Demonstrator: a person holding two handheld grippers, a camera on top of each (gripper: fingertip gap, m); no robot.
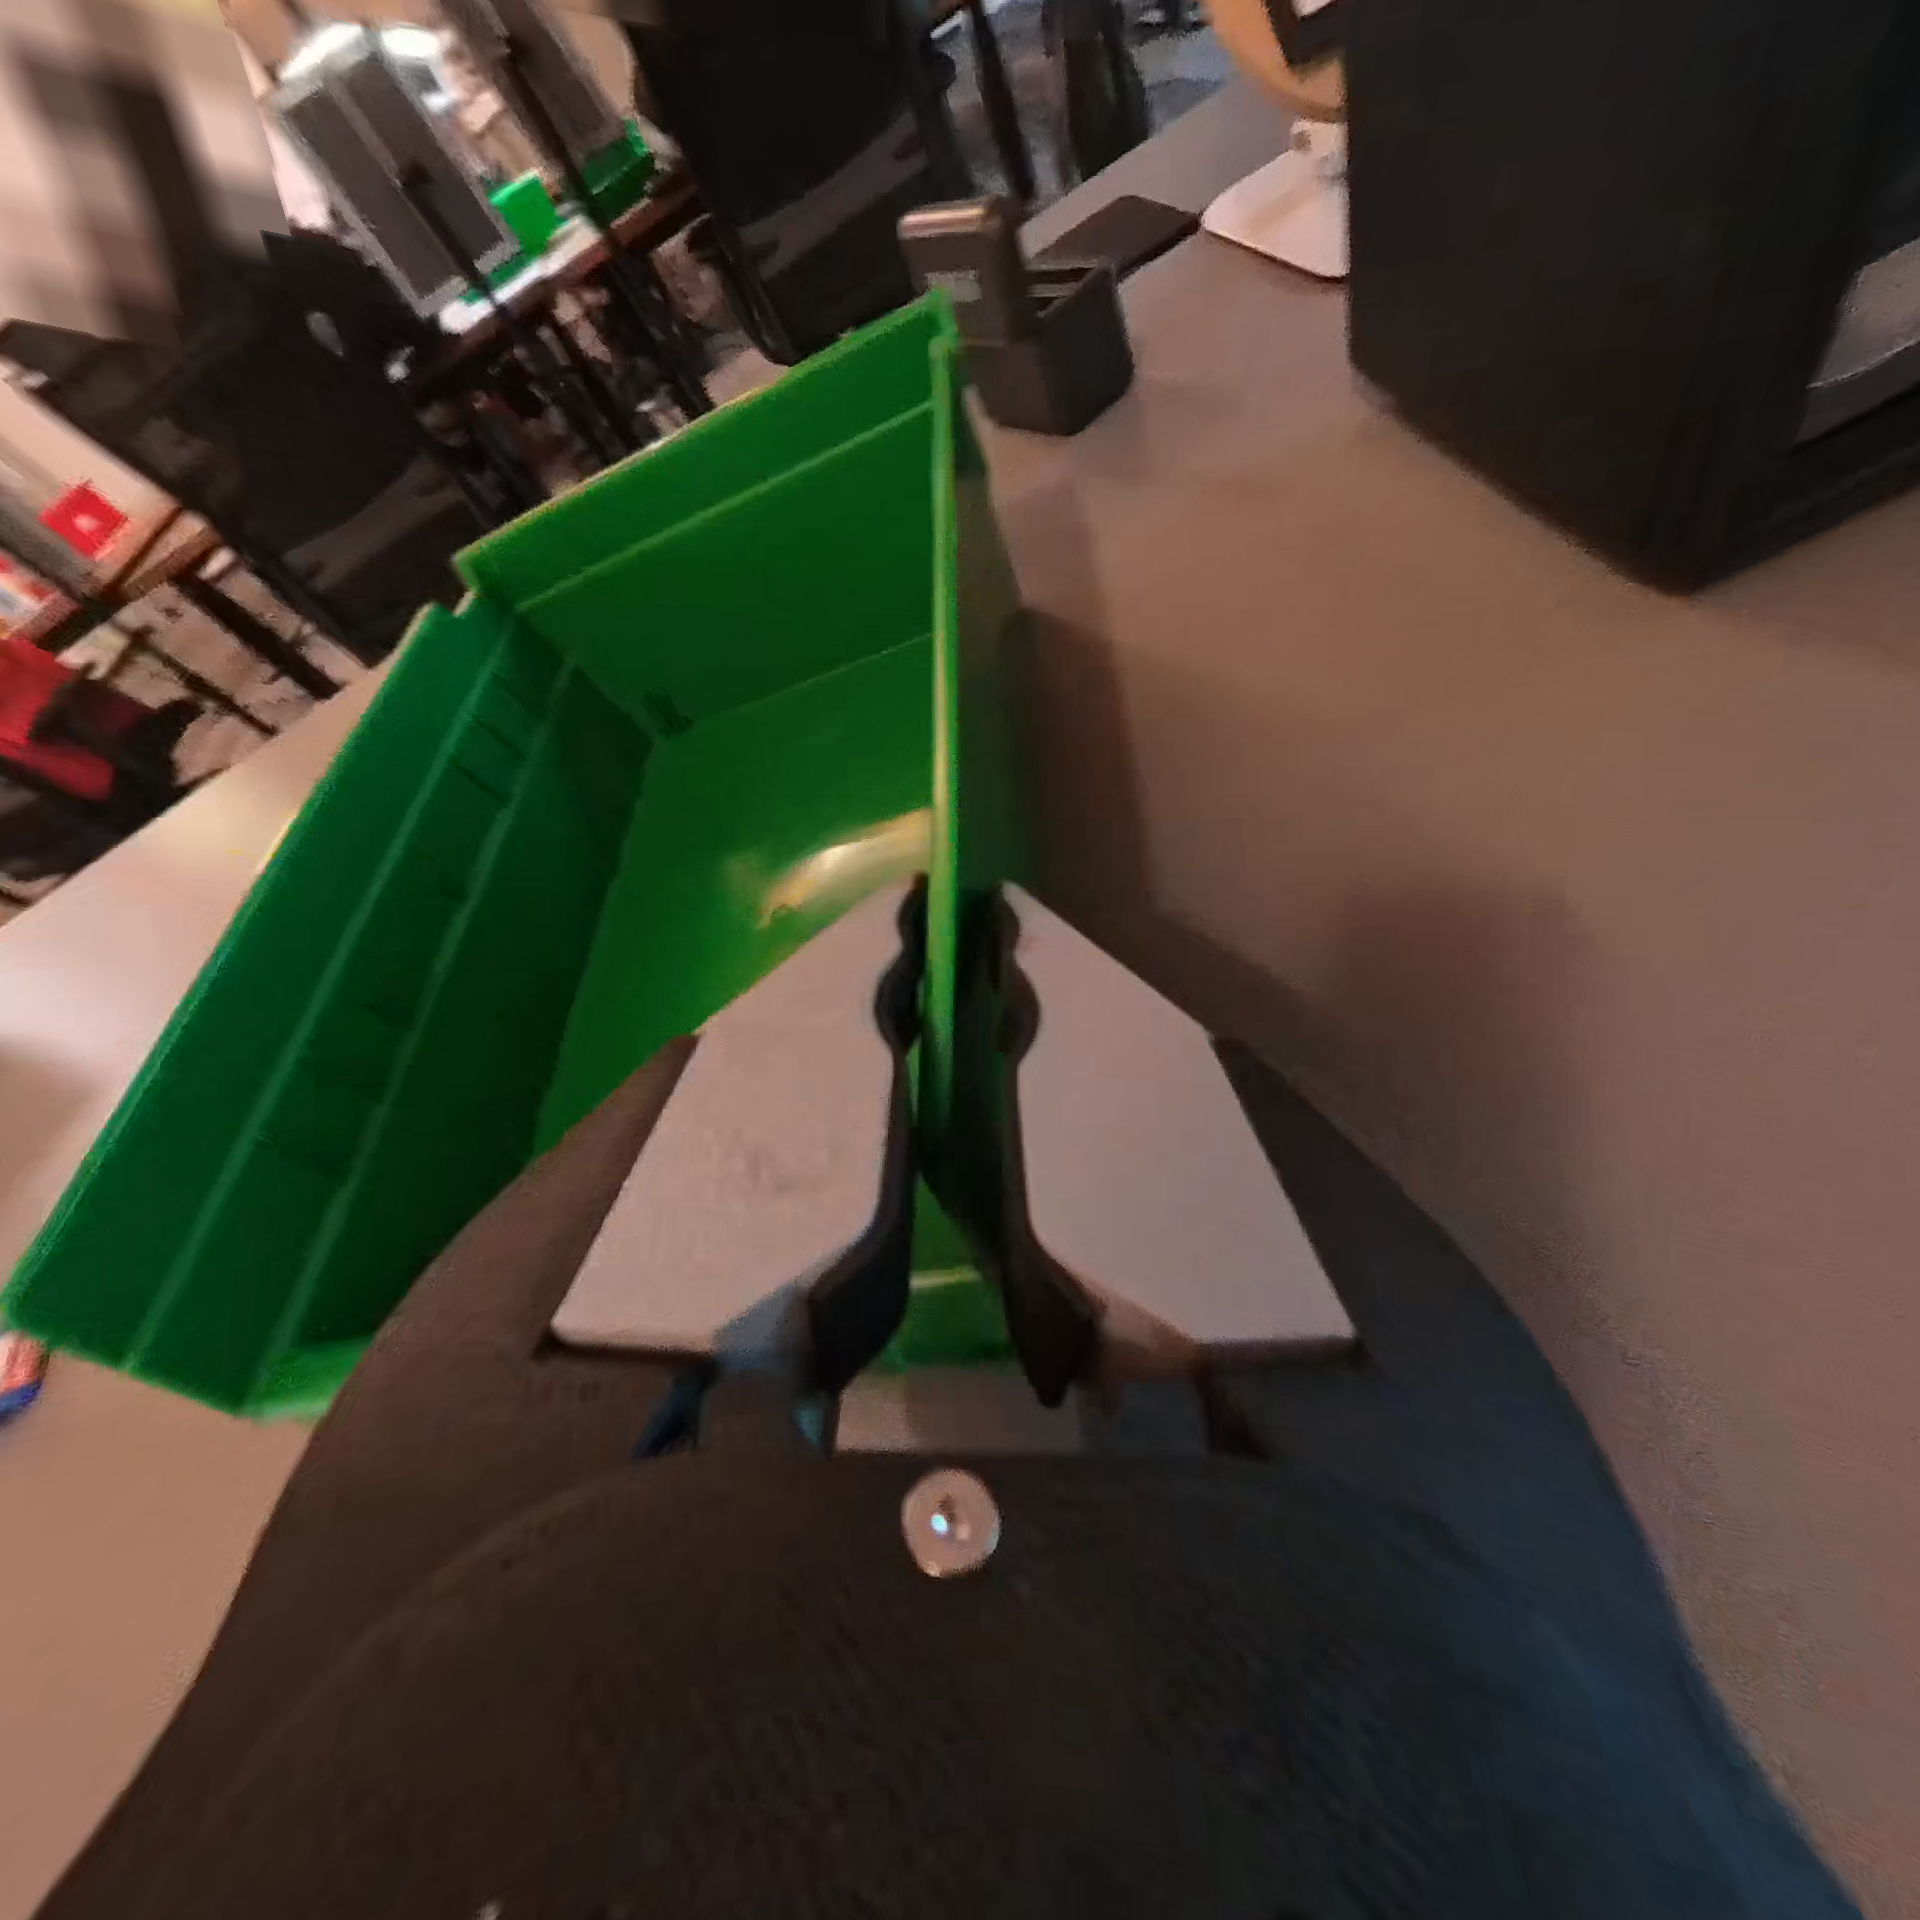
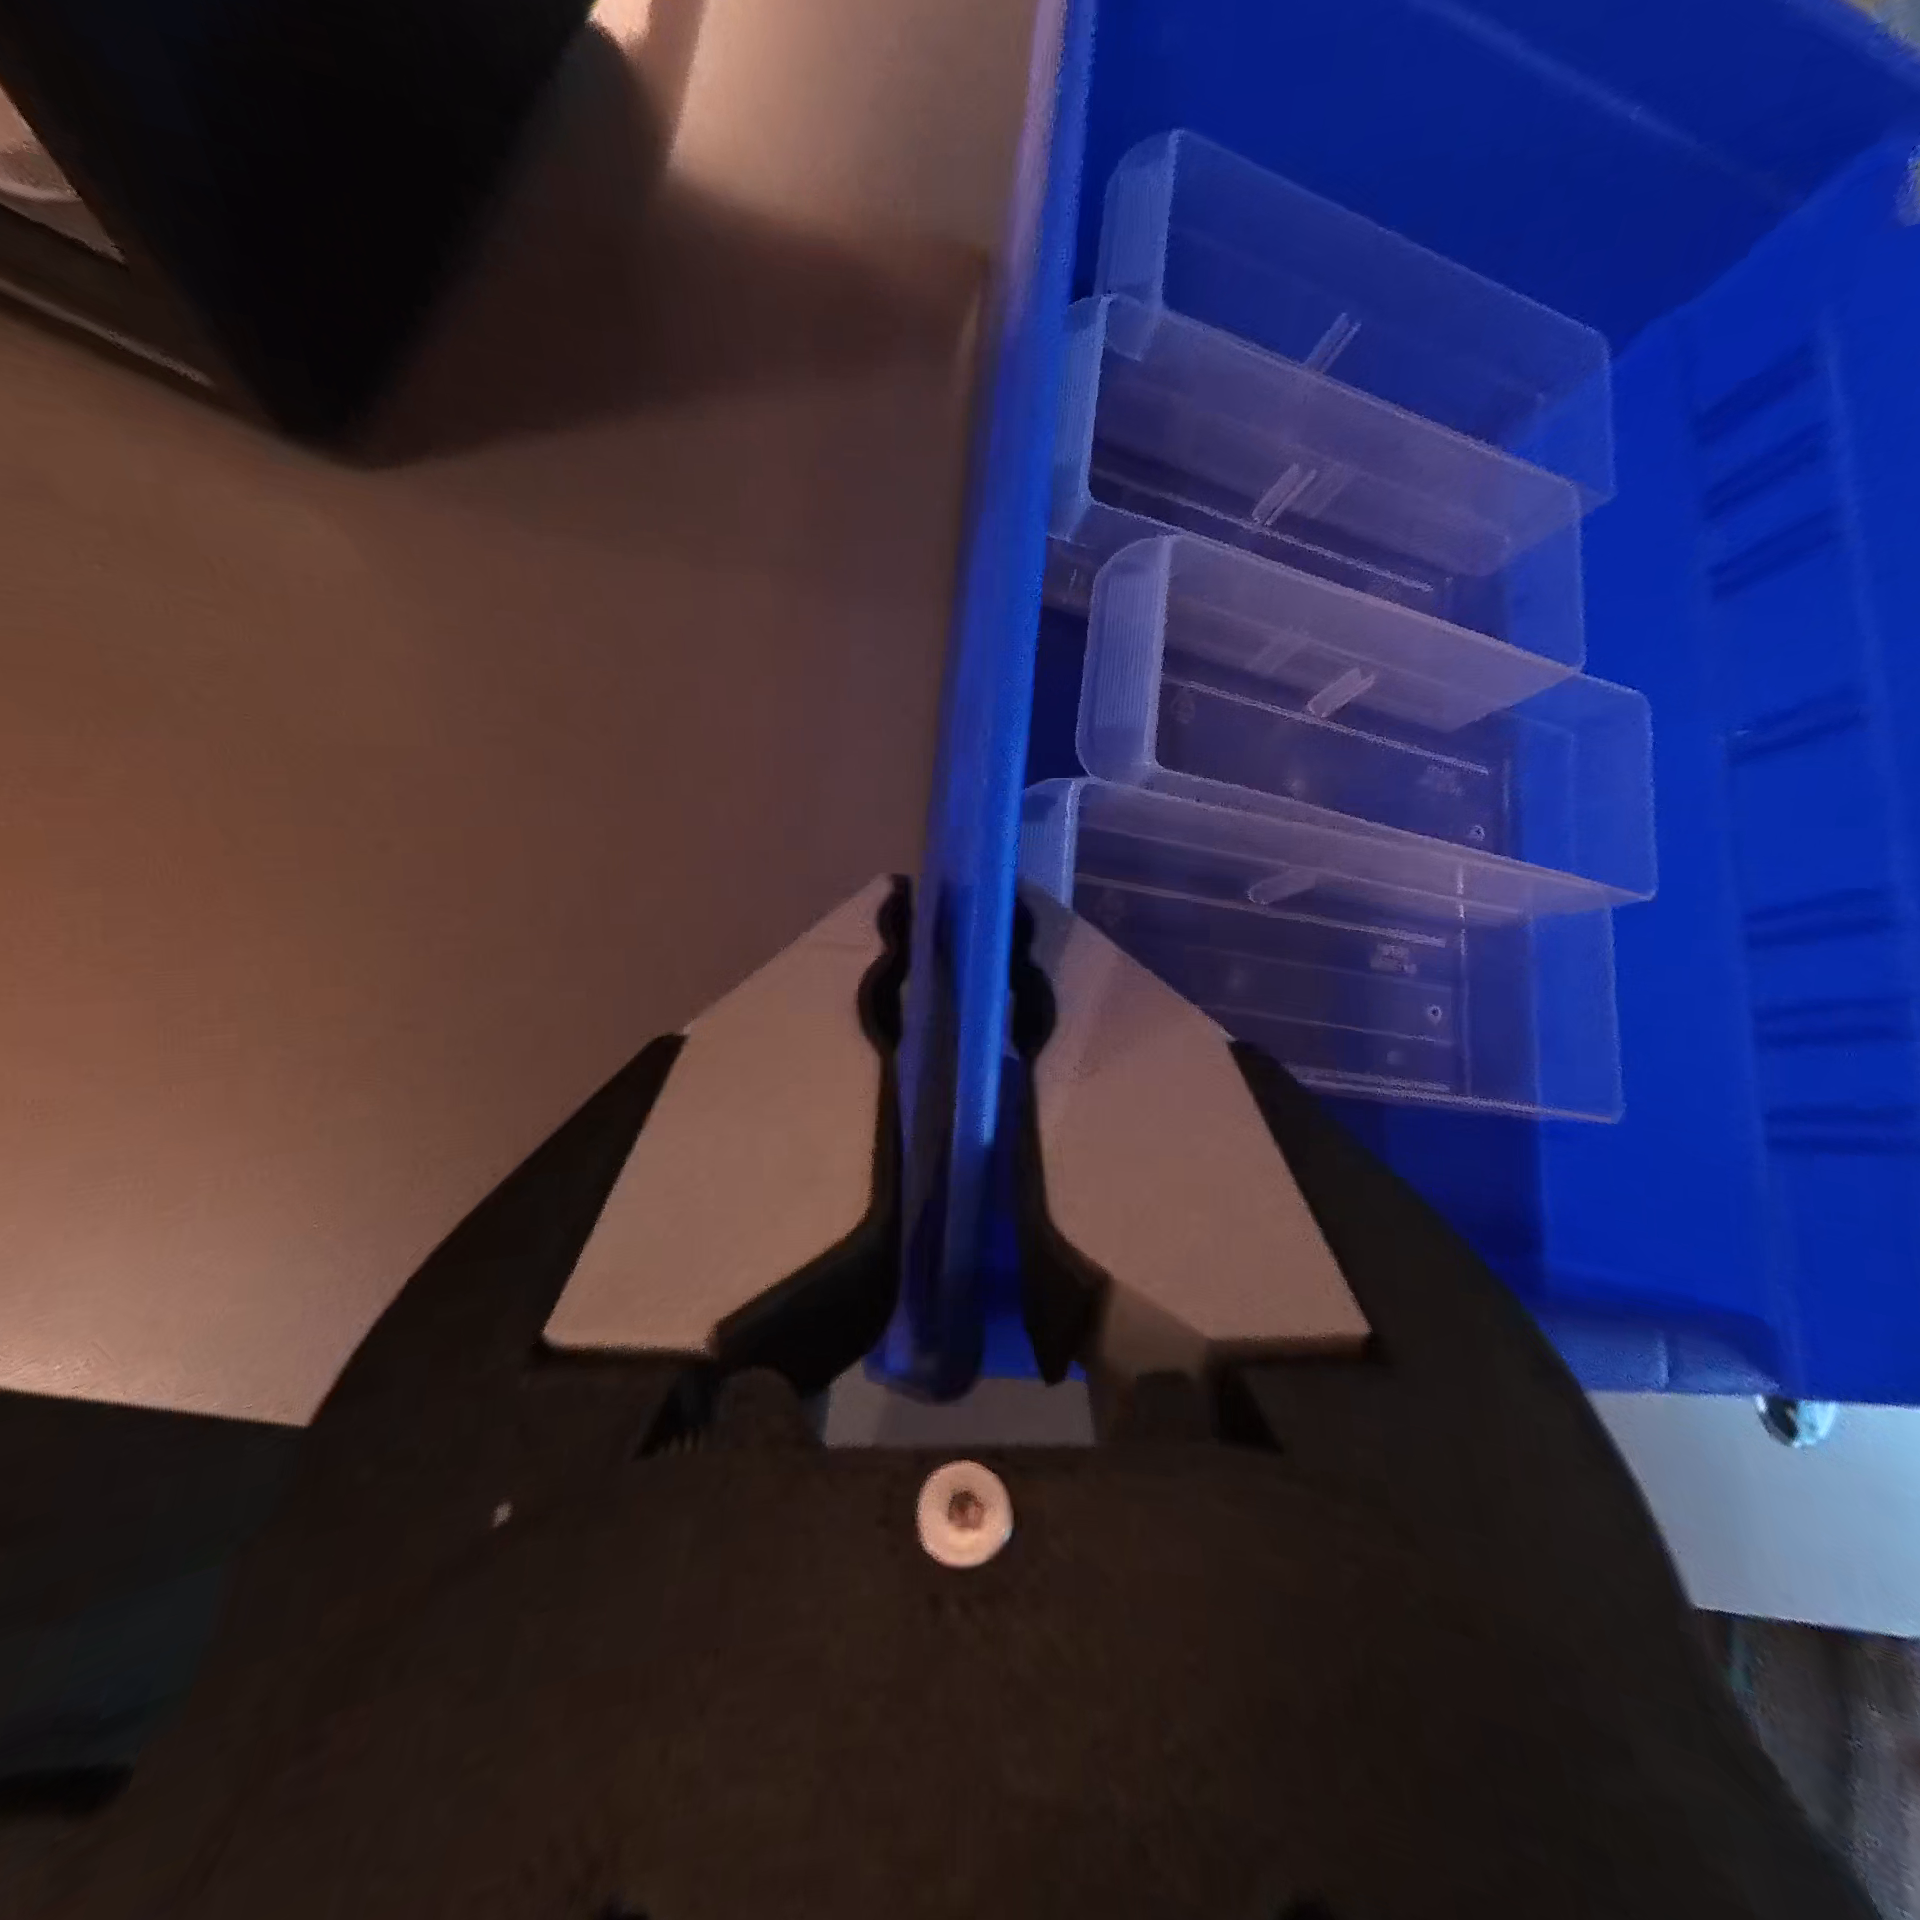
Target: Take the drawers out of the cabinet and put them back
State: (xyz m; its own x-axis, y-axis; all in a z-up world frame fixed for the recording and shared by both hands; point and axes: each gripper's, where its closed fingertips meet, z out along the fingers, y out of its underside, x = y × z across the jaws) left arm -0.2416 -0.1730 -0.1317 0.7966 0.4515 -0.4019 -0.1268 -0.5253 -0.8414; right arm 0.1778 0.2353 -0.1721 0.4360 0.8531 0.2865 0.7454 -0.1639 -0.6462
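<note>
Carrying drawers: left gripper (image 1: 951, 935) clamping green drawer (image 1: 582, 894) wall, right gripper (image 2: 956, 945) clamping blue drawer (image 2: 1351, 104); next, likely lining up with cabinet.

A grey tabletop (image 1: 1455, 935) fronts a dim workshop with black-framed benches (image 1: 582, 312) behind, blurred.

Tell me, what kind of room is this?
Probably a workshop or lab: a long grey worktable, metal-framed benches crowded with equipment behind, and plastic storage bins, one green, one blue holding clear boxes.
</note>
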